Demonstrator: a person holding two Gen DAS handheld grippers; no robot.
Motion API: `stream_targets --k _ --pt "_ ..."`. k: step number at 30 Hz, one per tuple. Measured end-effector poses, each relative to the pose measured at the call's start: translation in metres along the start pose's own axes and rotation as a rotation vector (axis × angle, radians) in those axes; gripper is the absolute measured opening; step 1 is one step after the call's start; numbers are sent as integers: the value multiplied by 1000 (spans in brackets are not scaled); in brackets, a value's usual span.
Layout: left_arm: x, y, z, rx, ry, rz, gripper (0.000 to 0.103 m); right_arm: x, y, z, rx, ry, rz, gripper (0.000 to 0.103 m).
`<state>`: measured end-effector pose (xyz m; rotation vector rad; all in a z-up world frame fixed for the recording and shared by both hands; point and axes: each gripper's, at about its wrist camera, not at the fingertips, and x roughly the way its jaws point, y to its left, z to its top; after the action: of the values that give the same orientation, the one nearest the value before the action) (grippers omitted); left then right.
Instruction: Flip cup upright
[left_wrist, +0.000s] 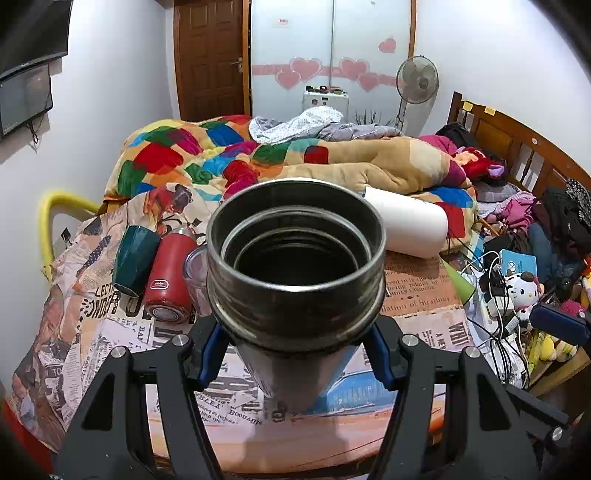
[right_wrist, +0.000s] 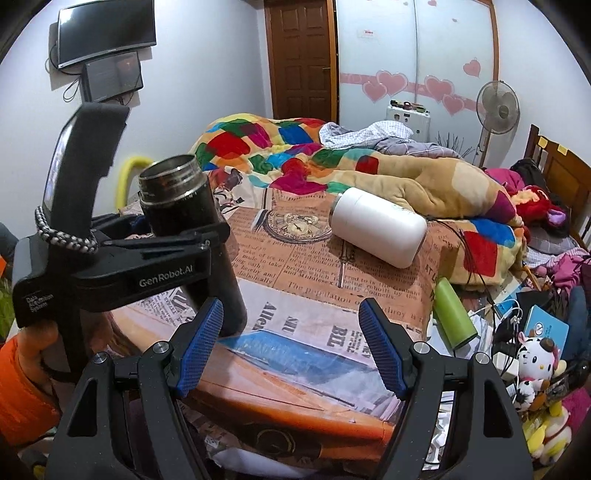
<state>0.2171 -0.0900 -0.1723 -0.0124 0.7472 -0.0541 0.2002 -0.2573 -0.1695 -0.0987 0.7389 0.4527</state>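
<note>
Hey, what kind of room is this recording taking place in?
Most likely a lived-in bedroom: a bed piled with a patchwork quilt against a wooden headboard, a wardrobe with heart stickers, and a standing fan. The table sits right beside the bed.

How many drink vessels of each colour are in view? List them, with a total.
Dark steel flask: 1
Teal cup: 1
Red bottle: 1
Clear cup: 1
White bottle: 1
Lime-green bottle: 1
Total: 6
</note>
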Motion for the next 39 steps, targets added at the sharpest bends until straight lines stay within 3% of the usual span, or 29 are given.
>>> stream_targets --k 9,15,28,34,39 --pt "-21 -2 1 16 15 -34 64 -14 6 0 -1 -21 -5 73" --pt "-70 0 -1 23 -44 -69 64 -39 12 6 0 -83 -13 73" --pt "-250 12 -7 45 -444 -52 68 -143 43 26 36 -375 -2 73" --pt "-299 16 -25 22 -567 -21 74 -184 61 22 42 -508 11 74" --pt "-313 19 -40 3 -607 15 87 -197 75 15 36 -562 -7 80"
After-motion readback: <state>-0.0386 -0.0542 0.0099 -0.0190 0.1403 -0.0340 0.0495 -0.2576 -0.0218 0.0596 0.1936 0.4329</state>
